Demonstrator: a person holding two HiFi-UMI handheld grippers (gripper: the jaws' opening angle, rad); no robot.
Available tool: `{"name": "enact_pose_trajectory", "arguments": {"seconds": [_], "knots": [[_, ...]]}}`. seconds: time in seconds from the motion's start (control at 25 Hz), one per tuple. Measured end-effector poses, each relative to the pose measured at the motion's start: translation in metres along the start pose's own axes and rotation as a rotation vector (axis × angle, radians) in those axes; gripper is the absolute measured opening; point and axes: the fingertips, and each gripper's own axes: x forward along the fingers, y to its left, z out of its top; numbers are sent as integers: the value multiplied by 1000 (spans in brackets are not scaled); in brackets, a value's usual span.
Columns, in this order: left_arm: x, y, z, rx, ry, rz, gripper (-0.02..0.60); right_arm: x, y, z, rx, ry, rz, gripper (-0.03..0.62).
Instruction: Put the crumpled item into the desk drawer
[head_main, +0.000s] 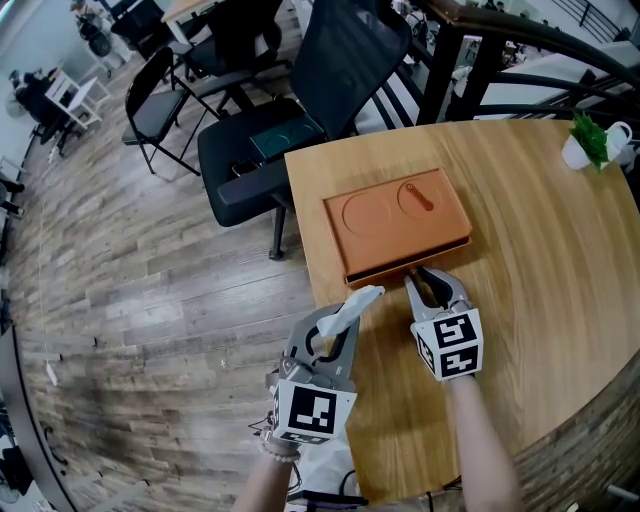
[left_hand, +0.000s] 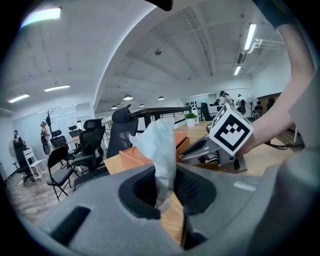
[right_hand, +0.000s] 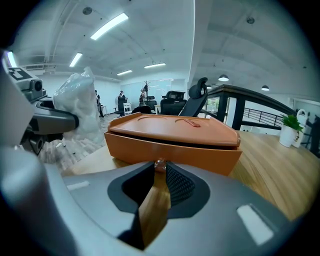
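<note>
An orange desk drawer unit (head_main: 395, 220) lies on the round wooden table (head_main: 540, 290); its drawer is closed. My left gripper (head_main: 352, 308) hovers at the table's left edge, shut on a crumpled whitish plastic item (head_main: 360, 300) that sticks up out of its jaws (left_hand: 160, 145). My right gripper (head_main: 425, 280) is at the drawer's front, its jaws pinching the small knob (right_hand: 160, 164) on the drawer front (right_hand: 170, 147). In the right gripper view the crumpled item (right_hand: 77, 102) shows at the left.
A black office chair (head_main: 270, 150) stands just beyond the table's far left edge. A small plant in a white mug (head_main: 590, 145) sits at the table's far right. More chairs and a dark railing lie behind.
</note>
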Motion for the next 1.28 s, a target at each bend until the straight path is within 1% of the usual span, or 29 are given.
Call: {"name": "enact_pose_trajectory", "arguments": {"seconds": [0.56,1.0,1.08,1.2,1.28], "knots": [[-7,-1,4,3,2,18,52,-23,4,-15,5,13,-2,74],[-11,-16,0,13,12,-6,52,-44,9,-31,17,12,-5,74],[-14,-17,4,10,8,0,52,-48,10,-34,15,14,-5,74],[-23,-16,14,-14,-4,0,51,-52,10,-35,12,21,-2,74],[-28,-16,17,-9,1,1,51,-55,10,-35,11,24,-4,74]]}}
